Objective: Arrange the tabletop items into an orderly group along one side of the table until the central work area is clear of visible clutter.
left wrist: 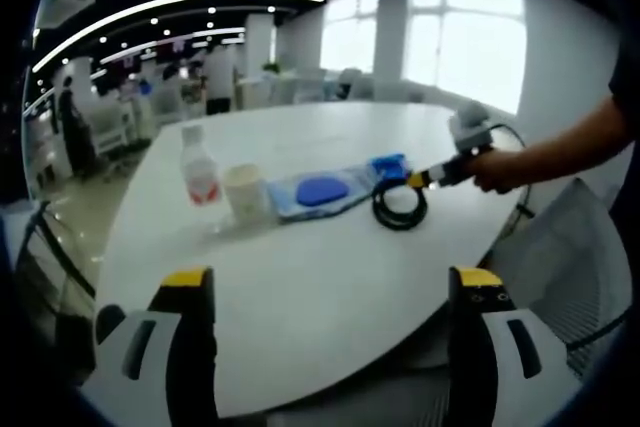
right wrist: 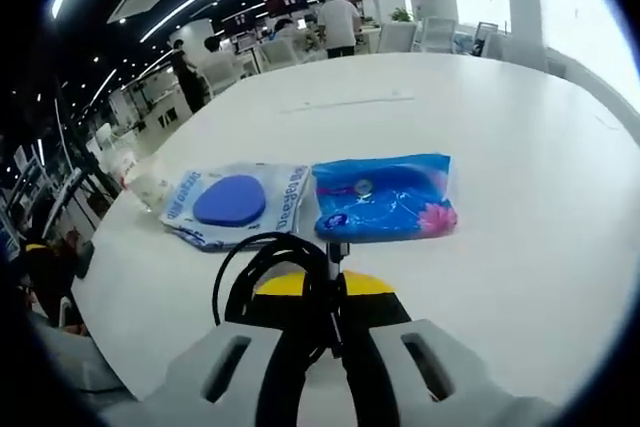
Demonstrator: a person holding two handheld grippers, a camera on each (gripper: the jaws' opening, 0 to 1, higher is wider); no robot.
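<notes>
In the left gripper view a clear bottle (left wrist: 200, 177), a pale cup (left wrist: 245, 190), a flat packet with a blue oval (left wrist: 315, 190), a blue tissue pack (left wrist: 388, 164) and a coiled black cable (left wrist: 400, 205) lie in a row across the white table (left wrist: 320, 297). My left gripper (left wrist: 330, 282) stands open near the table's near edge, with nothing between its jaws. The right gripper (left wrist: 440, 175), held by a hand (left wrist: 500, 169), reaches in at the cable. In the right gripper view my right gripper (right wrist: 322, 282) is shut on the black cable (right wrist: 255, 267), just in front of the tissue pack (right wrist: 385, 197) and the oval packet (right wrist: 235, 202).
A grey mesh chair (left wrist: 560, 257) stands at the table's right edge. Desks, chairs and several people (right wrist: 340, 22) fill the office beyond the table's far side. Bright windows (left wrist: 470, 37) line the far wall.
</notes>
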